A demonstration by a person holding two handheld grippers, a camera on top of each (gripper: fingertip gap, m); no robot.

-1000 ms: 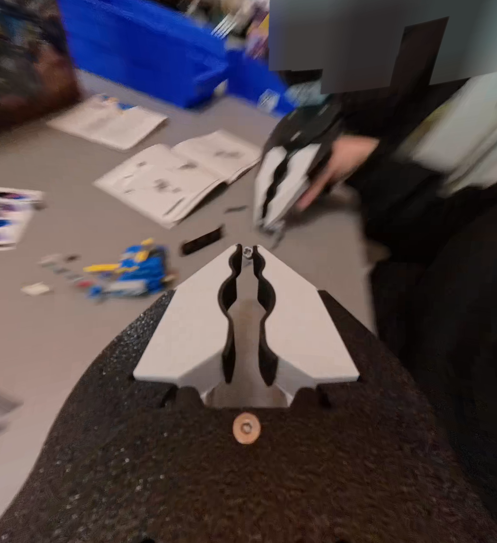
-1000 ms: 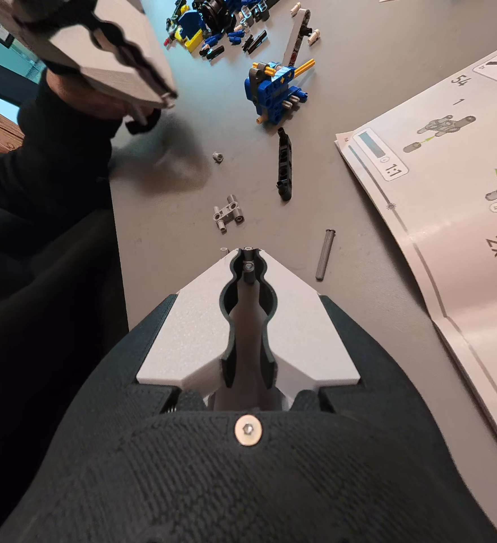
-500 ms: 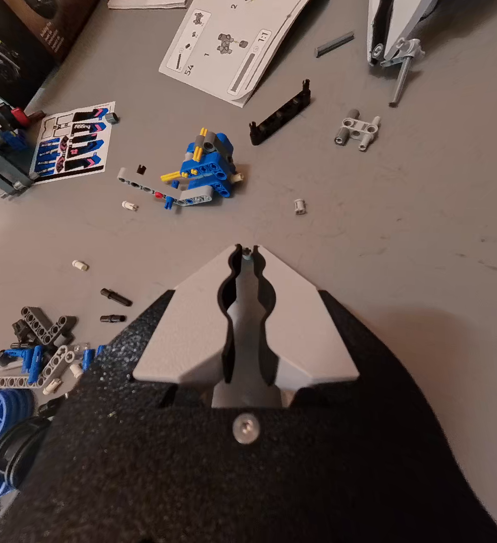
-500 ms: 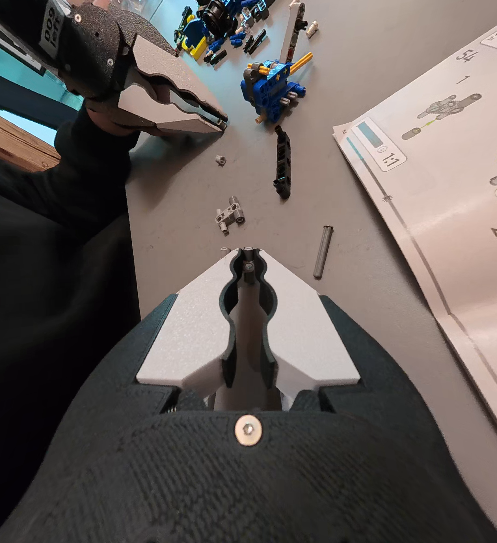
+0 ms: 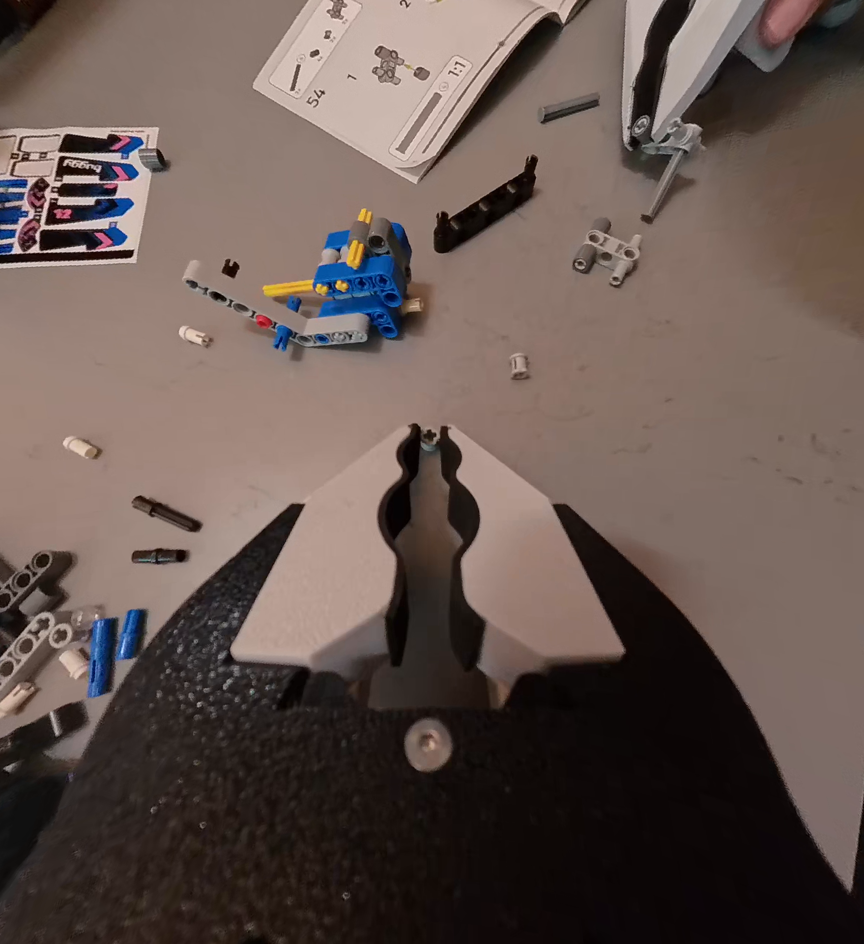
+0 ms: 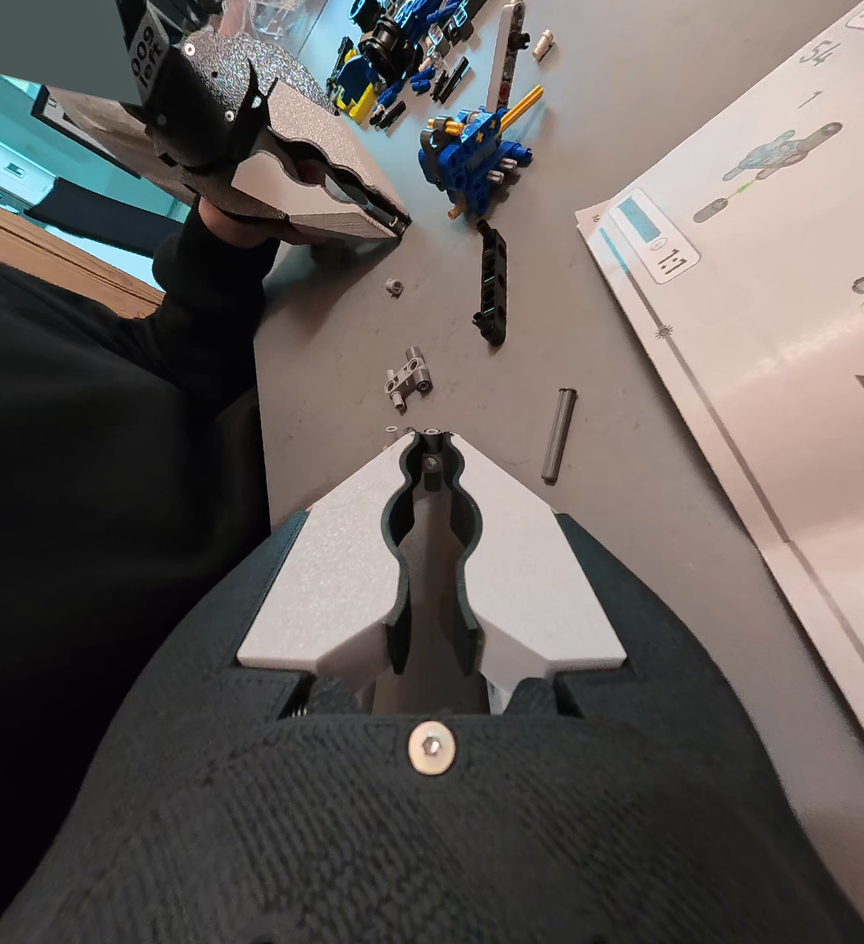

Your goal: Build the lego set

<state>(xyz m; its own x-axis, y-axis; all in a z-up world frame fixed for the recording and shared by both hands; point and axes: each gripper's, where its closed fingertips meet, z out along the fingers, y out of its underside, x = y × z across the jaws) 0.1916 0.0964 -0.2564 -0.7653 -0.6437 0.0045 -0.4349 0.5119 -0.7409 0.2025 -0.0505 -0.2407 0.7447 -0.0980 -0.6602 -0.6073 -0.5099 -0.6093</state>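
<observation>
The left gripper [image 5: 429, 434] pinches a small pale grey lego bush [image 5: 428, 440] at its tips, hovering above the grey table [image 5: 675, 408]. The right gripper [image 6: 432, 438] is clamped on a grey connector with a thin grey axle [image 5: 672, 153]. The partly built blue-and-yellow lego assembly [image 5: 363, 278] lies farther off, left of a black perforated beam [image 5: 486, 207] and a grey pinned connector block [image 5: 606, 251], beside the open instruction booklet [image 6: 777, 286].

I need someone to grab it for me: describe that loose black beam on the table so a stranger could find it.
Start at the open instruction booklet. Just below its corner, right of the blue and yellow model, lies the black beam. It is the only long black bar with a row of holes there.
</observation>
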